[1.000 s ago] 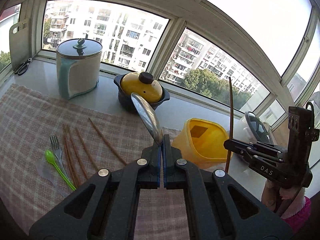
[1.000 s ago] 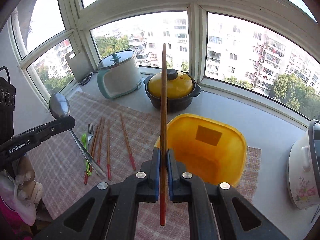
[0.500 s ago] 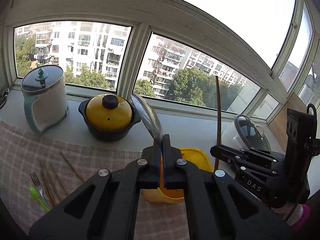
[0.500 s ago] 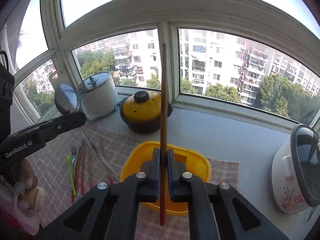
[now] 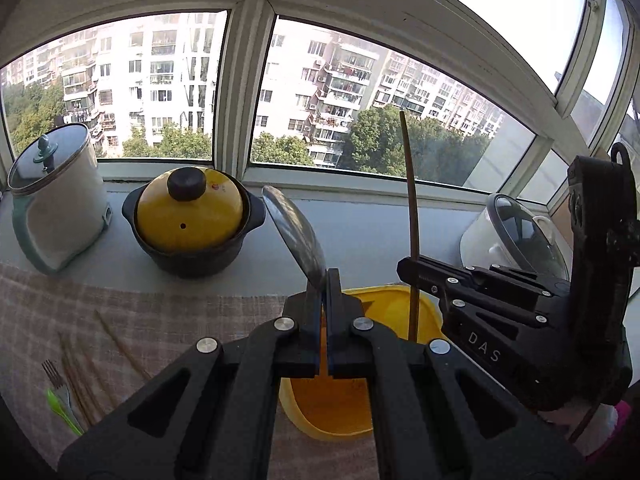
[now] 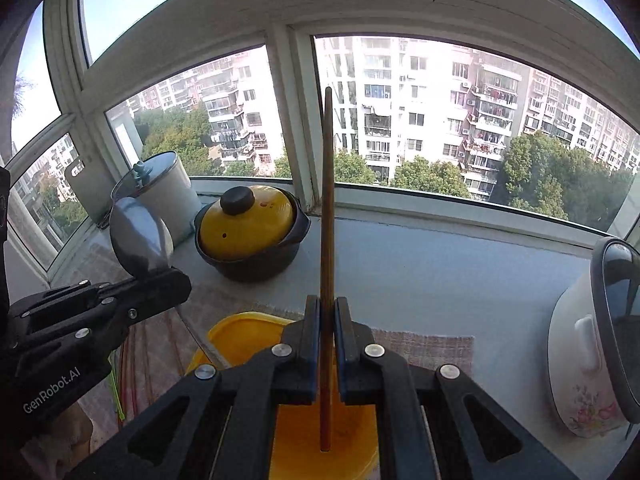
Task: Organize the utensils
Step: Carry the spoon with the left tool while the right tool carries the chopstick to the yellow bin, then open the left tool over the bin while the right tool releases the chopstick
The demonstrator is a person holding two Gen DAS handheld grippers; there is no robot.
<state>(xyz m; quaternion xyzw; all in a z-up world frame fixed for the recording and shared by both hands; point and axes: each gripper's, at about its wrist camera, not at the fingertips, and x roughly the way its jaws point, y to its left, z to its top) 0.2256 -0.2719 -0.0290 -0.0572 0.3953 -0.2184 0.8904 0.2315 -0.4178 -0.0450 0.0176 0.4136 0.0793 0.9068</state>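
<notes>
My left tool point(image 5: 324, 320) clamps a metal spoon point(image 5: 294, 236), my right tool point(image 6: 327, 332) a chopstick point(image 6: 327, 208); both utensils stand upright above the yellow container point(image 6: 240, 334), tools tilted downward.

Both views: taken from the wrists, angled down, close | shared: yellow bin point(image 5: 394, 300) point(image 6: 240, 334), windowsill pot point(image 5: 192, 220) point(image 6: 250, 232).

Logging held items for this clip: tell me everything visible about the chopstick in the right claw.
The chopstick is a slim, brown, wooden-looking stick, standing nearly upright. The right claw is shut on it below its middle, blue pads on both sides. Its lower end hangs inside the yellow container; whether it touches the bottom is unclear. Nothing else touches it.
</notes>
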